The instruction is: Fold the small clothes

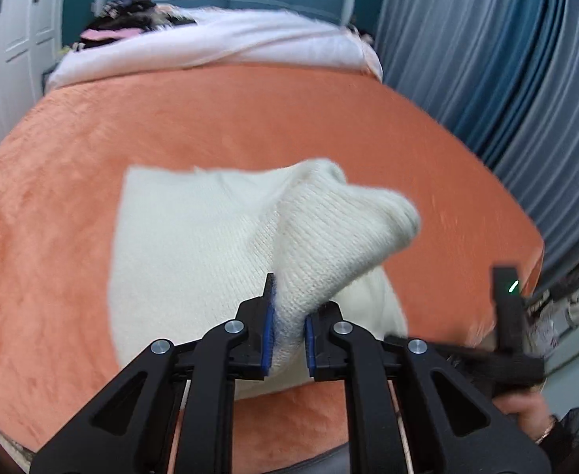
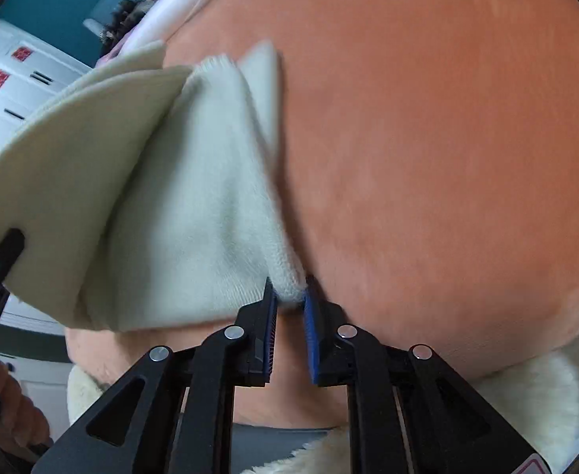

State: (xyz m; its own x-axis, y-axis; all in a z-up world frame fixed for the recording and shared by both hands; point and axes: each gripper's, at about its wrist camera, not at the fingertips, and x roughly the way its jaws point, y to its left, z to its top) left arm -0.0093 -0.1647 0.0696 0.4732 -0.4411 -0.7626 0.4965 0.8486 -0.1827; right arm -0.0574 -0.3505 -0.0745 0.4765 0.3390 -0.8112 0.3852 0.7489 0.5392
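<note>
A cream knitted garment (image 1: 194,245) lies on the orange plush bed cover (image 1: 249,118). My left gripper (image 1: 288,308) is shut on the garment's near edge and holds a fold of it lifted off the bed. My right gripper (image 2: 290,296) is shut on another corner of the same cream garment (image 2: 194,205), which hangs raised to the left in the right wrist view. The left gripper's finger (image 2: 8,249) shows at the left edge of that view, gripping the cloth. The right gripper's body (image 1: 510,324) shows at the right of the left wrist view.
A white blanket (image 1: 218,47) and a dark pile of clothes (image 1: 131,19) lie at the far end of the bed. Blue-grey curtains (image 1: 487,59) hang on the right. White cabinets (image 2: 12,91) stand to the left. A fluffy cream rug (image 2: 526,403) lies below the bed's edge.
</note>
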